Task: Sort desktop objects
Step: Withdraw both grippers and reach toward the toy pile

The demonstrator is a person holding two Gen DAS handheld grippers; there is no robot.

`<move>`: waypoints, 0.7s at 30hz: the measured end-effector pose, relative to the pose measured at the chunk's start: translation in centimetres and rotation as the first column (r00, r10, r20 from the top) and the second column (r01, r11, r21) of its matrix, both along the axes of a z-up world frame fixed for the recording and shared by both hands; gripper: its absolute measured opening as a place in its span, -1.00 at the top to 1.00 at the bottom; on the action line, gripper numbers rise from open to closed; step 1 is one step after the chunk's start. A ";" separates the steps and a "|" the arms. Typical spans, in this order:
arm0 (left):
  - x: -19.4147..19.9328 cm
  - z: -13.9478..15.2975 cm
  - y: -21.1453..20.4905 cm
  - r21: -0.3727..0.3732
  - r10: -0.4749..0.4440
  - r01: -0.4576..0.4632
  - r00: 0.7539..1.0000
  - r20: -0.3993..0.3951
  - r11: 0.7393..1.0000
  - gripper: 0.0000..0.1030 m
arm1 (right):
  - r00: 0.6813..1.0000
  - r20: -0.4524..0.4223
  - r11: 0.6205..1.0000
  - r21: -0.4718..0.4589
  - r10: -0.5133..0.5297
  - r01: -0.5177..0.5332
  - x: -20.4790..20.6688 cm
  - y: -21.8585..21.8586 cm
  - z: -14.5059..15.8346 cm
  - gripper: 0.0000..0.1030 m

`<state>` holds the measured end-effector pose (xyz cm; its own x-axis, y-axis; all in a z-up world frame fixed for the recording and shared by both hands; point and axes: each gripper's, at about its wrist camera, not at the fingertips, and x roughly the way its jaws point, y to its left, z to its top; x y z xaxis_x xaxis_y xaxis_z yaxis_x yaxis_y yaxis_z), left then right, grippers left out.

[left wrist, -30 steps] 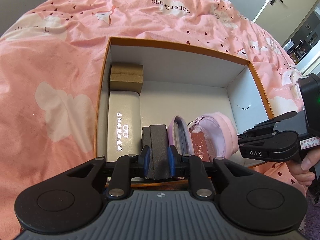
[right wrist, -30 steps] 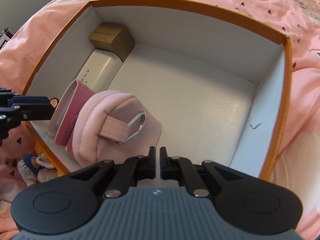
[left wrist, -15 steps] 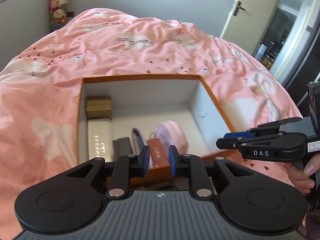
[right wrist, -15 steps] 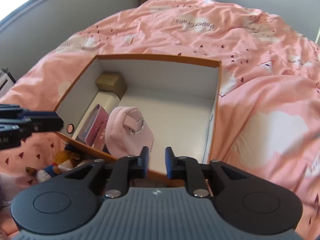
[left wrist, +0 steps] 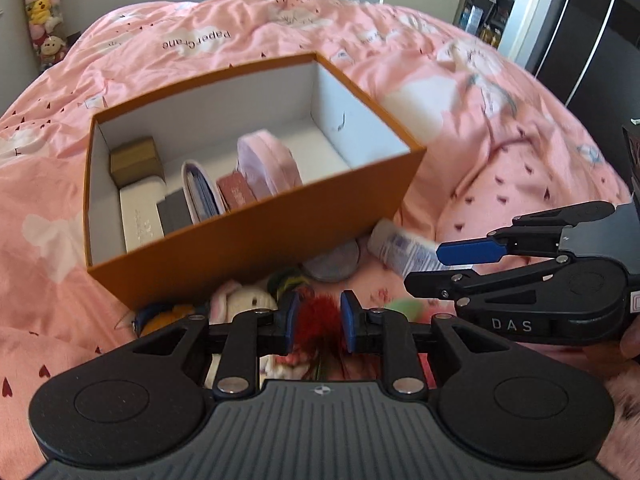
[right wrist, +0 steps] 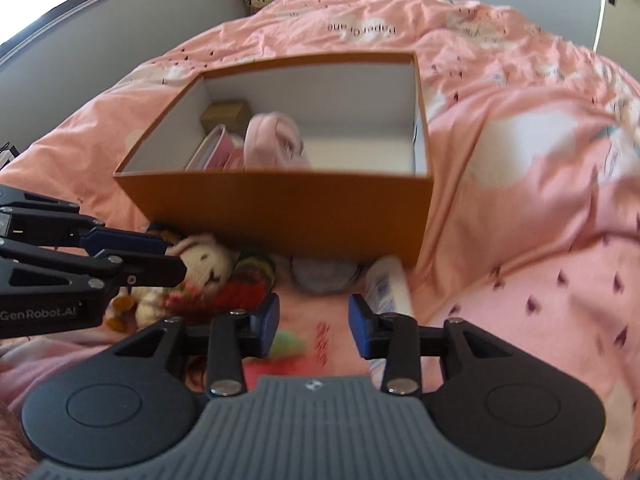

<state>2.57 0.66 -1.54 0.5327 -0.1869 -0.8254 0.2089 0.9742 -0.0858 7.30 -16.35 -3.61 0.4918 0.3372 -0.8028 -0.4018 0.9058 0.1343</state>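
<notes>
Orange box [left wrist: 256,248] sat on a pink bedspread [left wrist: 500,128], centre-left of the left-wrist frame and upper-centre in the right-wrist one. Inside, along its left side: small brown box [left wrist: 134,158] at the far corner, white case [left wrist: 140,216] in front of it, then a dark grey case [left wrist: 174,216], a lilac wallet [left wrist: 200,192] standing on edge, a red card [left wrist: 236,196] and a pink pouch [left wrist: 268,164] w/ motion blur. Rest of the box floor was bare white. In front of the box, lower-centre of both frames, loose items lay on the bedspread: white plush rabbit [right wrist: 204,260], red fluffy item [left wrist: 318,316], grey round disc [left wrist: 332,266], white tube [left wrist: 400,248] just right of the disc. Left gripper [left wrist: 318,322] was at bottom centre, jaws apart and opening, nothing between the pads; red fluff showed behind the gap. Right gripper [right wrist: 314,318] was spread wider, also opening, empty, above the bedspread btw the plush pile and the tube.
</notes>
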 end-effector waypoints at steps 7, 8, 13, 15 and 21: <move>-0.8 -1.2 -0.4 0.032 -0.022 0.024 0.998 -0.053 0.999 0.26 | 0.998 -0.058 0.999 -0.031 0.032 -0.034 -1.5 0.5 -1.8 -0.13; -0.8 -1.2 -0.5 0.037 -0.024 0.026 0.998 -0.056 0.999 0.23 | 0.997 -0.067 0.999 -0.035 0.039 -0.041 -1.6 0.5 -2.0 -0.14; -1.0 -1.8 -1.3 0.060 -0.052 0.055 0.997 -0.062 0.997 0.07 | 0.988 -0.145 0.998 -0.026 0.049 -0.053 -1.3 0.4 -3.5 -0.29; -1.0 -2.0 -1.5 0.063 -0.059 0.063 0.996 -0.070 0.996 0.07 | 0.984 -0.168 0.998 -0.020 0.056 -0.060 -1.2 0.5 -4.0 -0.33; -0.9 -2.6 -1.5 0.056 -0.055 0.060 0.994 -0.091 0.997 0.06 | 0.966 -0.239 0.995 0.004 0.096 -0.098 -0.4 1.0 -5.6 -0.34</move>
<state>1.68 -0.82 -4.11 0.4466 -0.1649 -0.8794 0.2587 0.9647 -0.0495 6.91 -15.30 -9.20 0.2510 0.3670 -0.8957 -0.4449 0.8656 0.2300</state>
